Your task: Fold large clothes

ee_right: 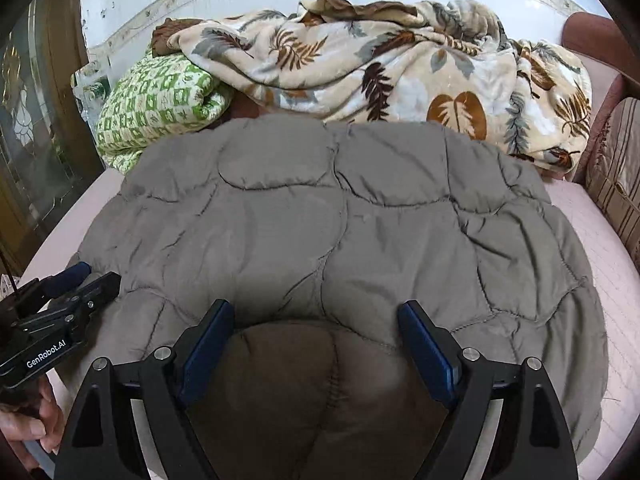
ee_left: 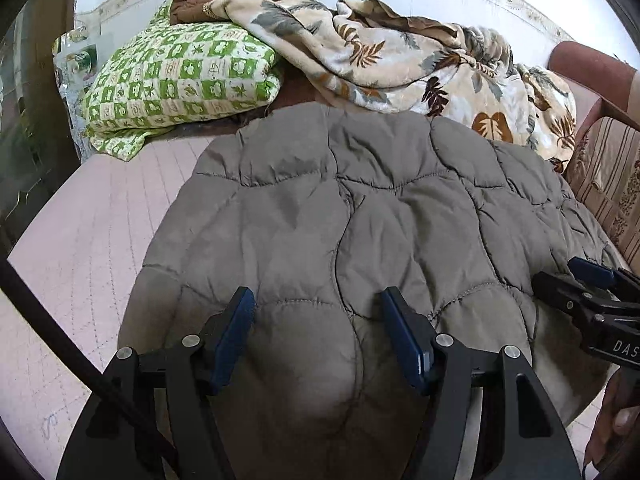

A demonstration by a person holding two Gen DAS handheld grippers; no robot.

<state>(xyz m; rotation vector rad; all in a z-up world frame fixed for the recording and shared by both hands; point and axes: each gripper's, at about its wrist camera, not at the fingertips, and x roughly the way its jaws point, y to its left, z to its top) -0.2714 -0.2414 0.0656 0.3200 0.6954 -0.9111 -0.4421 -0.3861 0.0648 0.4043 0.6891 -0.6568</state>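
At lower frame, the left gripper (ee_left: 318, 320) and right gripper (ee_right: 316, 332) each stand wide apart, straddling bulges of the grey quilted garment (ee_right: 340, 232) spread on the pink bed (ee_left: 92, 232); bare mattress at both sides, leaf-print blanket (ee_right: 380, 72) at top

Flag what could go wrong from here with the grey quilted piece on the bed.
1. Both the left gripper and the right gripper are open over the near edge of the grey quilted garment; its puffy padding may let a pinch catch only the top layer.
2. The leaf-print blanket lies right behind its far edge, so a forward fold could land on it or drag it.
3. The green checked quilt crowds the far left corner.
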